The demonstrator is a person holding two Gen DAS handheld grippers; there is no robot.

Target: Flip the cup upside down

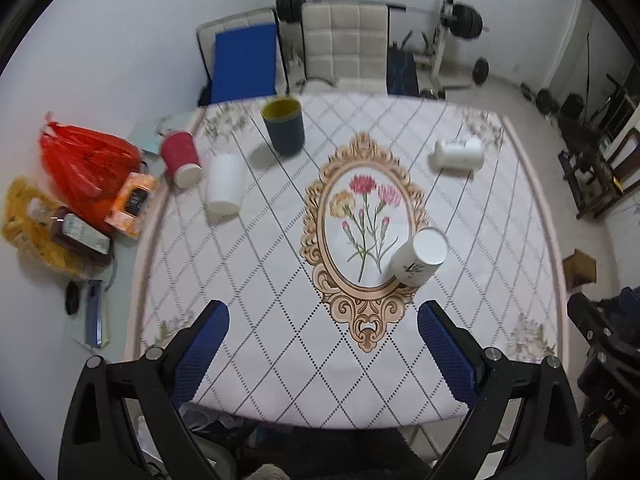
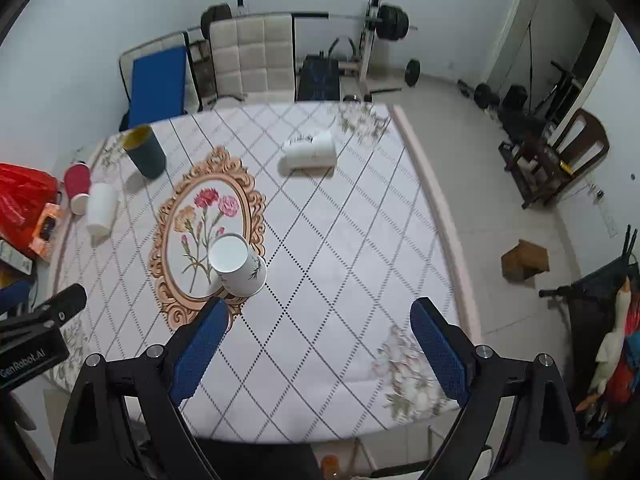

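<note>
My left jaws [image 1: 323, 334] hang spread wide and empty over the near edge of the counter [image 1: 500, 240]; my right jaws [image 2: 320, 332] are likewise released, holding nothing. Just ahead, the cup [image 1: 419, 257] stands upside down on the rim of the oval flower print [image 1: 362, 226], its flat white base up and its long axis upright, leaning only as the lens bends it. Further off, a second white cup [image 1: 225, 189] and a red cup [image 1: 181, 158] also stand base-up by the left edge, a dark cup [image 1: 285, 125] stands mouth-up, and a white cup [image 1: 458, 153] lies on its side, axis across the counter. Beyond are a padded chair [image 1: 344, 42] and a barbell rack [image 1: 448, 32]. Only the left view shows the yellow bag [image 1: 36, 228]; only the right shows the wooden box [image 2: 525, 265] on the floor.
</note>
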